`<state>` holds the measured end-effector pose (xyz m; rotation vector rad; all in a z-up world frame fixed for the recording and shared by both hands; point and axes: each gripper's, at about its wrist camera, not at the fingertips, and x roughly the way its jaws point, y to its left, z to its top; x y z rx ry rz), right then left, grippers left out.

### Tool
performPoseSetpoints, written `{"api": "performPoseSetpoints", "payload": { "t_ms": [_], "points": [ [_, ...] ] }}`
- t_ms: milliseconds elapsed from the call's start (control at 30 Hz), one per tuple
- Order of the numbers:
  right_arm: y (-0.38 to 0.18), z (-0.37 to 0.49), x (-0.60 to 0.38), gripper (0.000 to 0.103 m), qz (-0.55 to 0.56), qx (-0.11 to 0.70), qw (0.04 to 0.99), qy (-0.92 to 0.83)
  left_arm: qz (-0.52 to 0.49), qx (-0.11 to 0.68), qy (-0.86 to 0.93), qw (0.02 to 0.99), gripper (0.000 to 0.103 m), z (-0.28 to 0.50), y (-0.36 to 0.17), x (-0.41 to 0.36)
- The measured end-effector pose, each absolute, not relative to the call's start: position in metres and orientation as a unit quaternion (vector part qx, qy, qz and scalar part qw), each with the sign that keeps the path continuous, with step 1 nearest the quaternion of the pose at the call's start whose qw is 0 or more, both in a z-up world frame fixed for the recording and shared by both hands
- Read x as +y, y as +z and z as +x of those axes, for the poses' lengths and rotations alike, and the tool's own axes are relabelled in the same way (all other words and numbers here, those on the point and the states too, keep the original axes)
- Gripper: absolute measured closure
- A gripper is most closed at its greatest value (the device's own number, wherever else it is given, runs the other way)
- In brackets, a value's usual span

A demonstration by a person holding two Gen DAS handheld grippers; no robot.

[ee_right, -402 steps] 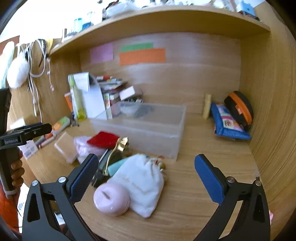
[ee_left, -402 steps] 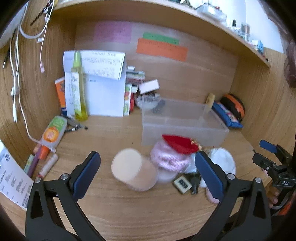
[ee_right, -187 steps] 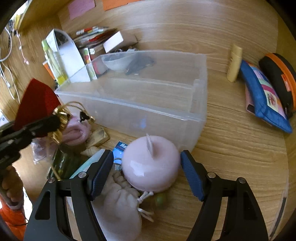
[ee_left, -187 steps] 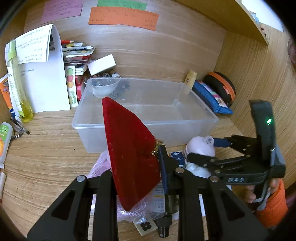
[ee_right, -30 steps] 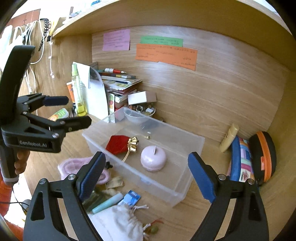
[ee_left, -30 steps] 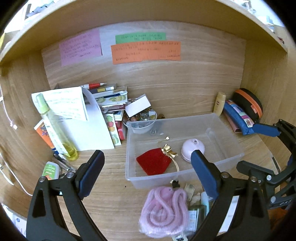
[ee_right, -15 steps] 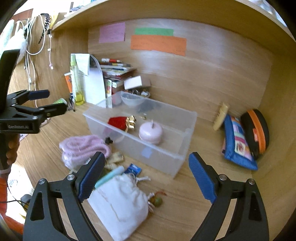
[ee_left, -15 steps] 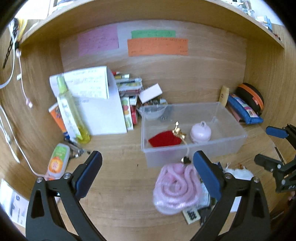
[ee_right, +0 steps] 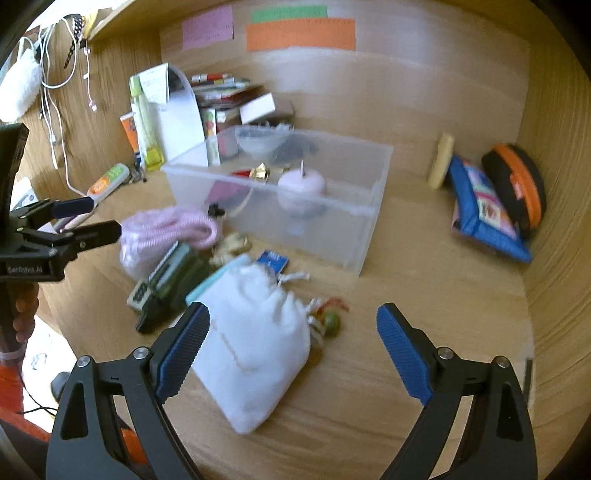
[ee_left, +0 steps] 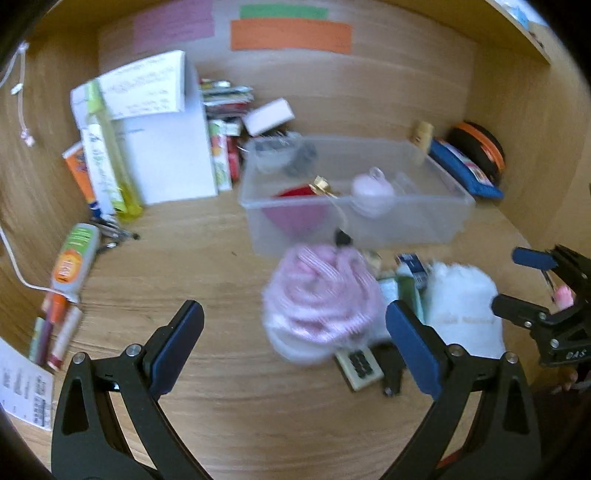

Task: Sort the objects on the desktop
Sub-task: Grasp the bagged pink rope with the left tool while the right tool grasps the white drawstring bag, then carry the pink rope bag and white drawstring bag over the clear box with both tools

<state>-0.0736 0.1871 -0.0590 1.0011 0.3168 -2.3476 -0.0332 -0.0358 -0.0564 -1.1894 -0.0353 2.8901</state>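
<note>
A clear plastic bin (ee_left: 436, 221) (ee_right: 332, 229) stands mid-desk and holds a red pouch (ee_left: 295, 192) with a gold clasp and a pink round case (ee_left: 371, 192) (ee_right: 303, 184). In front of it lie a pink coiled bundle in a bag (ee_left: 321, 295) (ee_right: 166, 229), a white drawstring bag (ee_left: 465, 314) (ee_right: 255, 339), a dark green wallet (ee_right: 173, 277) and small cards. My left gripper (ee_left: 295, 343) is open and empty, just before the pink bundle. My right gripper (ee_right: 291, 350) is open and empty over the white bag.
Bottles, tubes and papers (ee_left: 147, 129) stand at the back left. A blue pouch (ee_right: 484, 214) and an orange-black case (ee_right: 517, 184) lean on the right wall. Cables (ee_right: 55, 92) hang at the left. Coloured notes (ee_left: 291, 35) are stuck on the back wall.
Both grippers, still open and empty, have moved down and closer to the desk. The pink bundle and the white bag now look larger in front of them.
</note>
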Motion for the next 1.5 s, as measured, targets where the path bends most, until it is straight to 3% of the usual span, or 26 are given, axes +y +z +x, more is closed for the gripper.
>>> {"api": "performPoseSetpoints", "payload": {
  "t_ms": [167,433,667,767,900,967,1033,1133,1300,1500],
  "points": [
    [-0.076,-0.07,0.184,0.012,0.397,0.116,0.293,-0.862,-0.398,0.026,0.917,0.012,0.003,-0.039,-0.07,-0.022],
    [-0.105,-0.078,0.171,0.012,0.438,0.111,0.304,-0.838,-0.434,-0.02,0.9,0.017,0.003,-0.072,-0.085,-0.036],
    [-0.11,-0.083,0.167,0.014,0.437,0.107,0.313,-0.836,-0.452,-0.015,0.891,0.018,0.003,-0.1,-0.091,-0.032],
    [-0.112,-0.083,0.167,0.019,0.434,0.11,0.309,-0.839,-0.456,-0.027,0.889,0.029,0.003,-0.111,-0.093,-0.032],
    [-0.111,-0.08,0.168,0.039,0.426,0.105,0.319,-0.84,-0.463,-0.053,0.884,0.037,0.003,-0.123,-0.097,-0.034],
    [-0.109,-0.078,0.169,0.045,0.422,0.101,0.323,-0.841,-0.463,-0.063,0.883,0.042,0.009,-0.125,-0.099,-0.035],
    [-0.106,-0.078,0.174,0.056,0.418,0.093,0.325,-0.843,-0.464,-0.072,0.881,0.059,0.023,-0.123,-0.099,-0.035],
    [-0.1,-0.082,0.183,0.069,0.416,0.064,0.338,-0.842,-0.458,-0.067,0.885,0.056,0.027,-0.119,-0.099,-0.036],
    [-0.095,-0.084,0.188,0.074,0.413,0.05,0.341,-0.843,-0.449,-0.061,0.89,0.045,0.037,-0.112,-0.094,-0.038],
    [-0.083,-0.081,0.188,0.076,0.396,0.05,0.345,-0.85,-0.426,-0.064,0.902,0.032,0.038,-0.097,-0.081,-0.045]
  ]
}}
